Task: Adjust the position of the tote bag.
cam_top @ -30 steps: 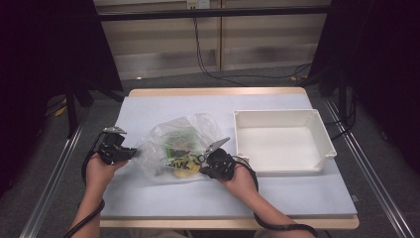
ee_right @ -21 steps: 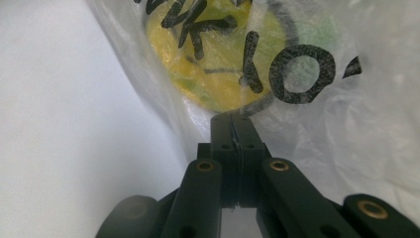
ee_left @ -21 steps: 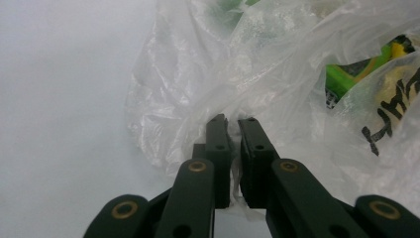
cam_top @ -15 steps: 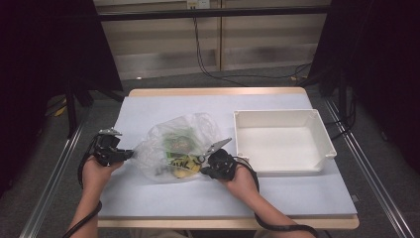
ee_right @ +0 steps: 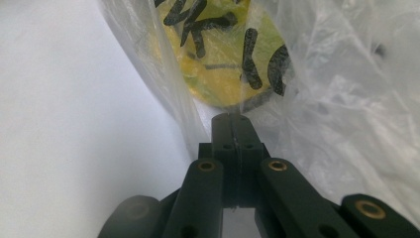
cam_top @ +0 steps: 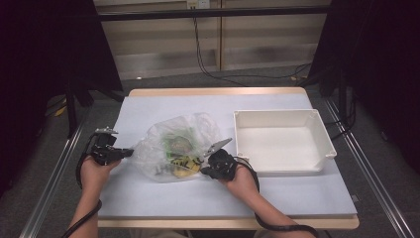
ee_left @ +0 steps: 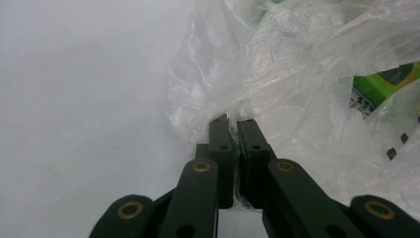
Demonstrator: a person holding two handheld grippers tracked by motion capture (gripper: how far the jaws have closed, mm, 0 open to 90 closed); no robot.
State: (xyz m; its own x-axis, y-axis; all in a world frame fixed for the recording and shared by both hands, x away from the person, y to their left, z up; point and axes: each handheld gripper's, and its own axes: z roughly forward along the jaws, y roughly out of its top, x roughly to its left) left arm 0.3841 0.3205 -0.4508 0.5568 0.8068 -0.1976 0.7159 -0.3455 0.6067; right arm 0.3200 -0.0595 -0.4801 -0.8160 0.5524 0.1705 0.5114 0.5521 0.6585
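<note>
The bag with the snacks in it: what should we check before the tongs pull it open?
1. Left tongs pinch the clear plastic bag at its left edge: ok.
2. Right tongs pinch the bag's film beside the yellow packet: ok.
3. Both grips are on opposite sides of the bag: ok.
4. Which side holds the bag's mouth: cannot tell.
5. White tray sits close on the right, with room inside: ok.
6. Bag rests flat on the table: ok.

Table [cam_top: 148, 198] bears plastic bag [cam_top: 163, 148] and white tray [cam_top: 324, 148].
</note>
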